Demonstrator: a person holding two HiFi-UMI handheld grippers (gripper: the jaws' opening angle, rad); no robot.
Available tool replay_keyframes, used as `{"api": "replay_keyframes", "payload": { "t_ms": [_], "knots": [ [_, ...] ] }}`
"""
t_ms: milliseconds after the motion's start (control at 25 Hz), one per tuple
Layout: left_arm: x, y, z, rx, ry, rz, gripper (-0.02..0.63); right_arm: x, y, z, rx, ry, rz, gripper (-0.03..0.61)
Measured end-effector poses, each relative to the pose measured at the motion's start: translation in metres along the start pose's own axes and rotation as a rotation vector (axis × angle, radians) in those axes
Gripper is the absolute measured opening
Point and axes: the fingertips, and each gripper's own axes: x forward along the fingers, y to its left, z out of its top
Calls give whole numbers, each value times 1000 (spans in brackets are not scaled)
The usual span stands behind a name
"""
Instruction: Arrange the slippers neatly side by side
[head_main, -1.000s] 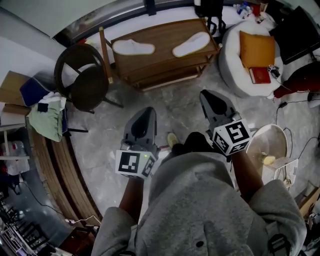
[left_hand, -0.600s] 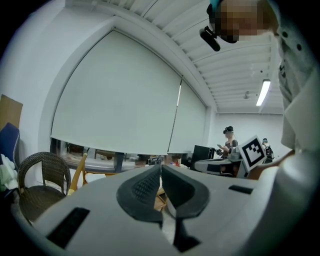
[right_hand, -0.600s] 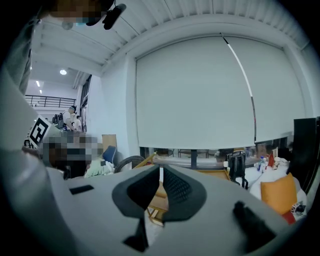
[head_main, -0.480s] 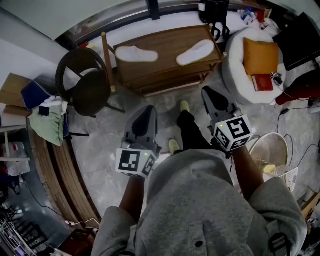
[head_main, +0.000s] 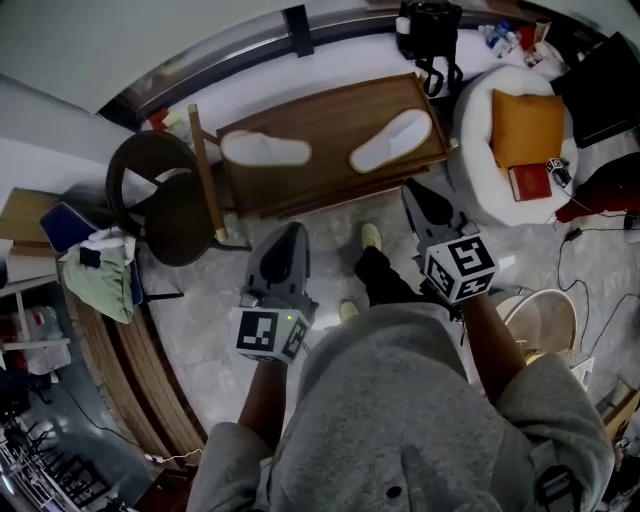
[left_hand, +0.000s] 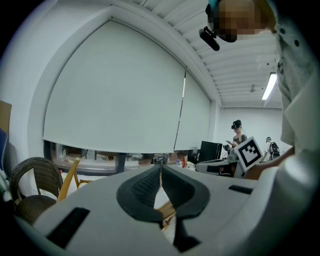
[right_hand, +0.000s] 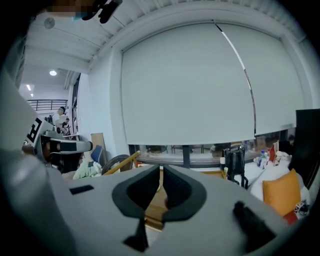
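On the wooden table (head_main: 330, 115) at twelve o'clock lie the first slipper (head_main: 265, 150), toward eleven, and the second slipper (head_main: 391, 140), toward one (well apart, differently angled). The left gripper (head_main: 292, 230) and right gripper (head_main: 411, 190) are both closed on nothing.

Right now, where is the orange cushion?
Head view, upper right: the orange cushion lies on the white round seat, right of the wooden table, beside a red book.

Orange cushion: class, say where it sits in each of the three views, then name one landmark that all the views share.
Head view: the orange cushion is at upper right, on the white seat.
Left gripper view: not in it.
Right gripper view: at the lower right edge.
Shared landmark: the dark round chair.
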Motion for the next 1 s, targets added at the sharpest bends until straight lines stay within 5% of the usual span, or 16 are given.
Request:
{"api": "replay_keyframes", "payload": {
  "t_ms": [320,720,1000],
  "knots": [
    [61,25,3,-48,92,67,23,48,-57,-13,40,107,-31,35],
    [115,36,18,-47,42,98,23,94,-118,-29,207,152,-66,37],
    [139,36,9,-60,78,120,23,121,-149,-73,426,217,-130,40]
  ]
}}
